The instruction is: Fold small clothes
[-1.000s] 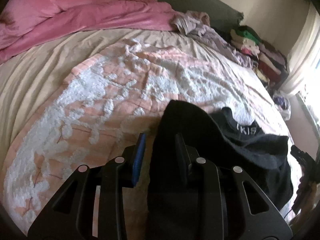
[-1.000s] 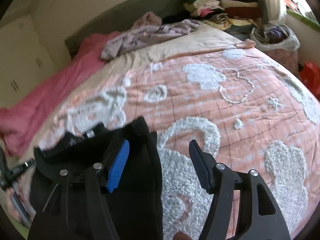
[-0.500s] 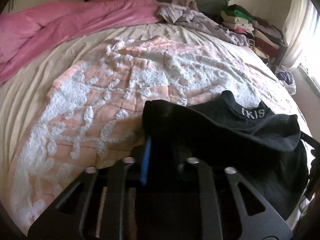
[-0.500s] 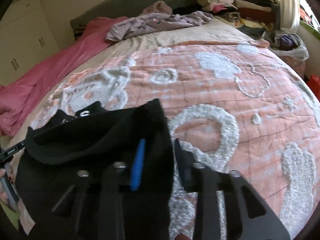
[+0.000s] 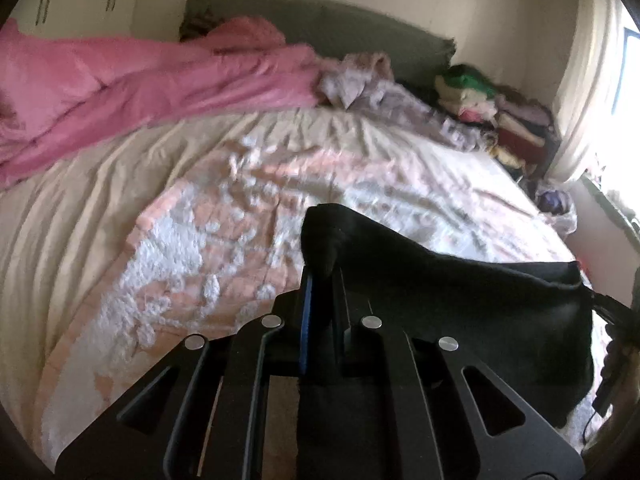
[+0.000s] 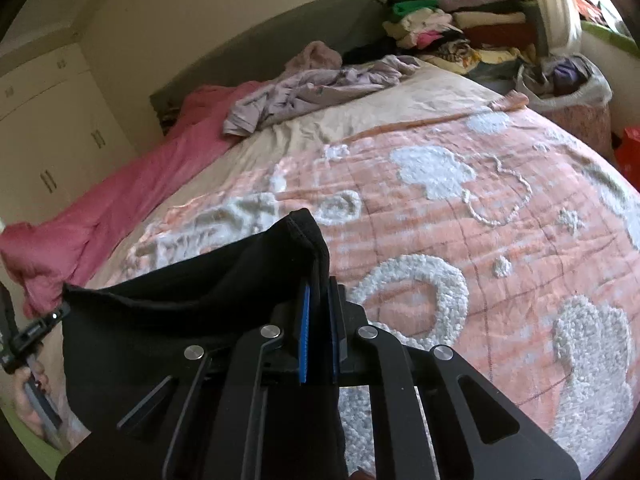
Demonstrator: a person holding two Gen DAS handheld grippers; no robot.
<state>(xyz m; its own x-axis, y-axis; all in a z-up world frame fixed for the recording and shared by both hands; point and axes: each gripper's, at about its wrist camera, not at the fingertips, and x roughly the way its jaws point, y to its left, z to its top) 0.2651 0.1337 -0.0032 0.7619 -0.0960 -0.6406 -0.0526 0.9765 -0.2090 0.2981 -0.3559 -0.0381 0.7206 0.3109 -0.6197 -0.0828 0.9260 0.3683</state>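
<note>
A small black garment point(image 5: 460, 304) hangs stretched between my two grippers above the bed. My left gripper point(image 5: 322, 280) is shut on one top corner of it; cloth pokes up past the blue pads. In the right wrist view the same black garment point(image 6: 192, 304) spreads to the left, and my right gripper point(image 6: 318, 292) is shut on its other top corner. The upper hem runs taut from one corner to the other, and the rest of the cloth droops below, hiding the lower fingers.
Under the garment lies a peach blanket point(image 6: 460, 248) with fluffy white patterns over a cream sheet point(image 5: 80, 220). A pink duvet point(image 5: 140, 88) and a lilac crumpled garment point(image 6: 312, 92) lie near the headboard. Stacked folded clothes point(image 6: 460, 28) sit at the far corner. A hand point(image 6: 30, 400) holds the other gripper's handle.
Both grippers went from open around the black garment's corners to shut on them. The garment has come up off the blanket and now hangs stretched between them.
</note>
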